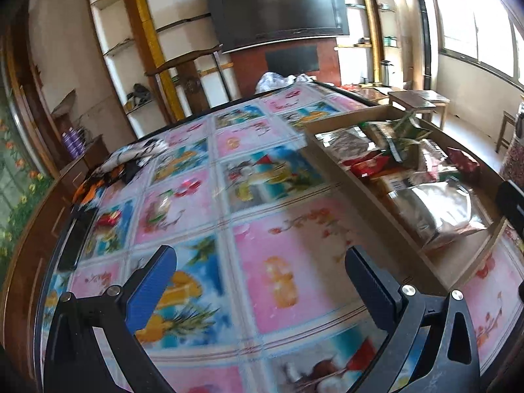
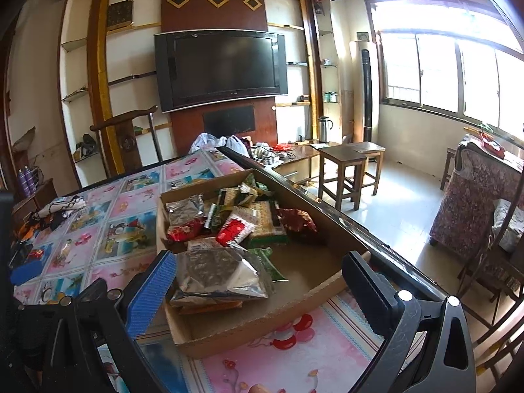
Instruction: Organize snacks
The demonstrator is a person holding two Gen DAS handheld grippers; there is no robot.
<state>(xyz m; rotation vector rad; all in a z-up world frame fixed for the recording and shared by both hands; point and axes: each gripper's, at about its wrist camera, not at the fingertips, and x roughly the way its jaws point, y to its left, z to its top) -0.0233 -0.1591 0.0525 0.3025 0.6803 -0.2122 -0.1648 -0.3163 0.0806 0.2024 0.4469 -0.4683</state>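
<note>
An open cardboard box (image 2: 262, 327) sits at the right side of the table and holds several snack packets. Nearest lies a silver foil packet (image 2: 213, 271), with a red packet (image 2: 234, 229), a green cracker pack (image 2: 265, 226) and a dark red packet (image 2: 298, 219) behind it. My right gripper (image 2: 260, 268) hangs open over the box's near end, gripping nothing. My left gripper (image 1: 262, 262) is open and empty over the bare flowered tablecloth (image 1: 196, 196). The box (image 1: 360, 190) and the silver packet (image 1: 435, 209) lie to its right.
A crumpled patterned cloth (image 1: 131, 160) lies at the table's far left, plastic bags (image 2: 216, 140) at its far end. The dark table edge (image 2: 327, 206) runs just right of the box. Beyond stand wooden stools (image 2: 350, 167) and a sofa (image 2: 475, 203).
</note>
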